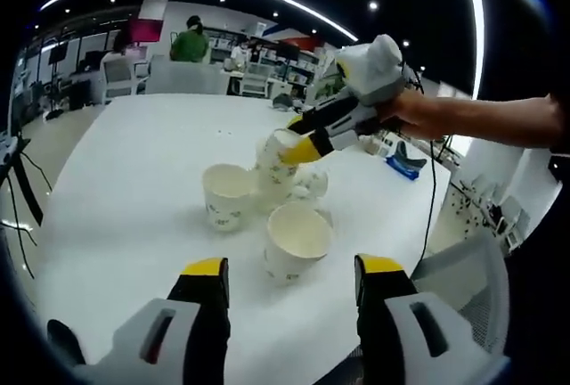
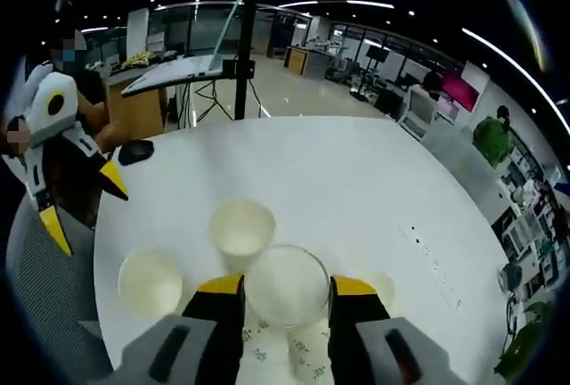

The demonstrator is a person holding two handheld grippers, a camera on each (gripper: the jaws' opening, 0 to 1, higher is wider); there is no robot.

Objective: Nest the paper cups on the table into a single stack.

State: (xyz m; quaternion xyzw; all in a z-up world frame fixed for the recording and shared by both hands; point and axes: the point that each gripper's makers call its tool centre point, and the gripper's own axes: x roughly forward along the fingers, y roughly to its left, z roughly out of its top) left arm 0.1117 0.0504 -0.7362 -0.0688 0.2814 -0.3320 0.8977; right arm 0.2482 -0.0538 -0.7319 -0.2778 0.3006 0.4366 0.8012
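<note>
Fingers of my left gripper [image 1: 291, 280], yellow-tipped and spread wide apart with nothing between them, rose from the bottom of the left gripper view over the white worktop [image 1: 125, 189]. Just past them stood the nearest paper cup [image 1: 297, 241], upright and empty, its mouth open to the camera. Beyond it and slightly left stood a second paper cup [image 1: 226, 194], also upright, with a faint green print on its side. Behind these, my right gripper [image 1: 307, 147] reached in from the right, held by my hand [image 1: 411, 110], its yellow-tipped fingers clamped on a third paper cup [image 1: 278, 155] that was tilted and lifted just above the others. A fourth cup [image 1: 311, 181] sat low behind the group, partly hidden.

From the right gripper view, my right fingers [image 2: 354, 291] pressed against both sides of the held cup [image 2: 287, 283], whose open mouth faced the camera. Just beyond it on the worktop [image 2: 356, 180] stood one upright cup [image 2: 241, 228], and another [image 2: 150, 282] stood apart to the left, near the edge. The left gripper [image 2: 85, 202] hung at the far left, its two fingers well apart. Farther off, a dark flat object [image 2: 135, 151] lay near the worktop's edge. An open office stretched behind.
</note>
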